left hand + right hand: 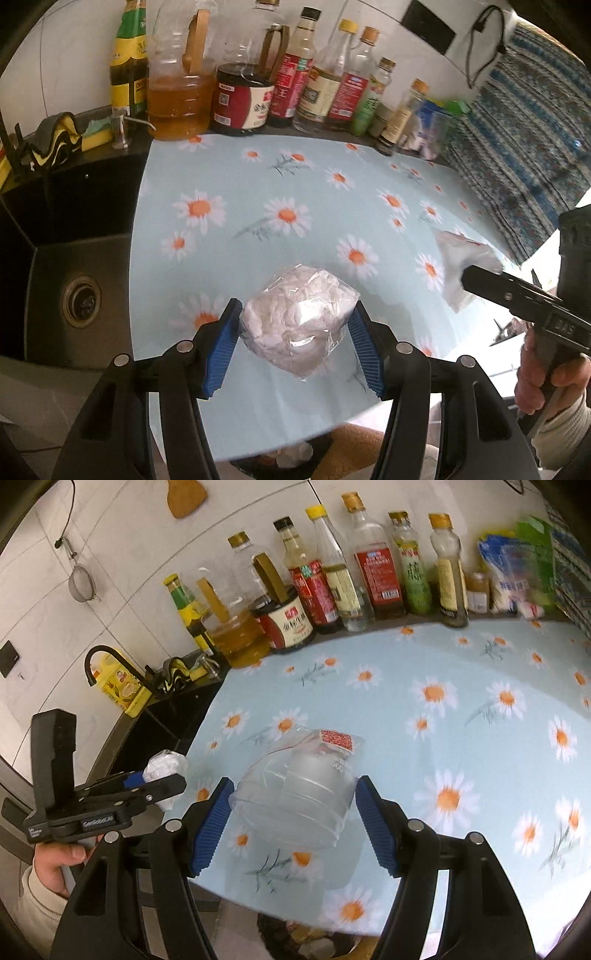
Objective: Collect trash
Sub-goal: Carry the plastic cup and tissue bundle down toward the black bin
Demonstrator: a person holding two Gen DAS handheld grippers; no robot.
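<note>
Blue ribbed pads of the left gripper (295, 332) clamp a clear plastic bag of crumpled white tissue (298, 319): light, soft, best squeezed at its bulge. The right gripper (293, 818) pinches a thin transparent plastic cup (295, 794), probably light, crushable and slippery, held across its wall. Beyond lie the daisy-print blue tablecloth (314, 177), black sink (74, 266), and condiment bottles (332, 576) against white tiles.

Crinkly clear plastic bag (299, 325) stuffed with white crumpled paper, glossy on the folds. Ribbed blue rubbery pads (221, 354) on matt black plastic. Clear, smooth plastic cup (295, 797), faintly frosted. Sleek daisy-print tablecloth (258, 192); matt dark sink (55, 266) with metal drain.
</note>
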